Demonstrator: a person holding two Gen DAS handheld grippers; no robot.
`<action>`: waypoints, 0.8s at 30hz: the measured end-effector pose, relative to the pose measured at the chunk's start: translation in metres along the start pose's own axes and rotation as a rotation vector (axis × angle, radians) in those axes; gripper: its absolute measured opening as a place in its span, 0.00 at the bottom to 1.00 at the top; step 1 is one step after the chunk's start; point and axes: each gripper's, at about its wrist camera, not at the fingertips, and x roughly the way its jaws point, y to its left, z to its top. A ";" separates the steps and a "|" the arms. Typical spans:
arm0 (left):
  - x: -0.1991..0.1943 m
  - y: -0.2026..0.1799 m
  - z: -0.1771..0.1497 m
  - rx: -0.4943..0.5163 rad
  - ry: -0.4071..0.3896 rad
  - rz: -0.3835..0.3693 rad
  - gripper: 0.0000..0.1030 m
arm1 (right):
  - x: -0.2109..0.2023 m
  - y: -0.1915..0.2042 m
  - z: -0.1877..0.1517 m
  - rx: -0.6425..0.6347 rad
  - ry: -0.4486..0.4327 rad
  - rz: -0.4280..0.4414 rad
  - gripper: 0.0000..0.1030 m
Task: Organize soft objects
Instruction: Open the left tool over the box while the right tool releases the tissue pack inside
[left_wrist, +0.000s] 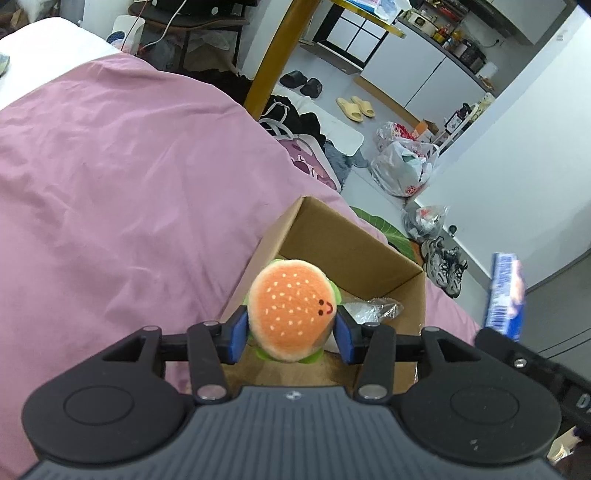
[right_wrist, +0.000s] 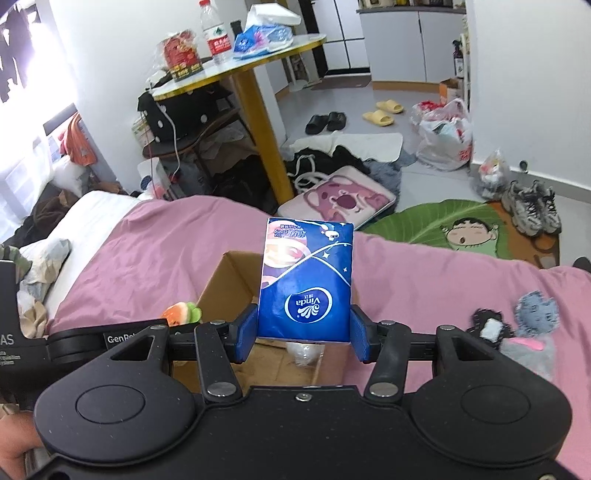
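My left gripper (left_wrist: 290, 334) is shut on a plush hamburger toy (left_wrist: 290, 308), orange bun with a small face, held just above the near edge of an open cardboard box (left_wrist: 332, 236) on the pink bedspread. My right gripper (right_wrist: 303, 332) is shut on a blue Vinda tissue pack (right_wrist: 306, 280), held upright over the same cardboard box (right_wrist: 229, 280). The tissue pack (left_wrist: 506, 295) shows at the right edge of the left wrist view; the hamburger toy (right_wrist: 183, 314) peeks in at the left of the right wrist view. Crumpled clear plastic (left_wrist: 369, 308) lies inside the box.
A grey and black plush toy (right_wrist: 524, 325) lies on the pink bedspread (right_wrist: 424, 280) to the right. Beyond the bed: a yellow-legged table (right_wrist: 258, 122), bags, slippers, sneakers (right_wrist: 532, 206), a green leaf rug (right_wrist: 443, 221). A hand (right_wrist: 14, 443) holds the left gripper.
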 end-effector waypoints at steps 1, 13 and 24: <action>0.000 -0.001 0.000 0.006 0.001 0.001 0.47 | 0.003 0.002 0.000 0.001 0.006 0.005 0.49; -0.008 0.002 0.003 -0.014 0.030 0.040 0.56 | 0.023 0.017 -0.005 0.010 0.081 0.046 0.49; -0.048 -0.003 0.011 0.043 -0.039 0.090 0.57 | 0.023 0.026 -0.005 0.028 0.103 0.103 0.70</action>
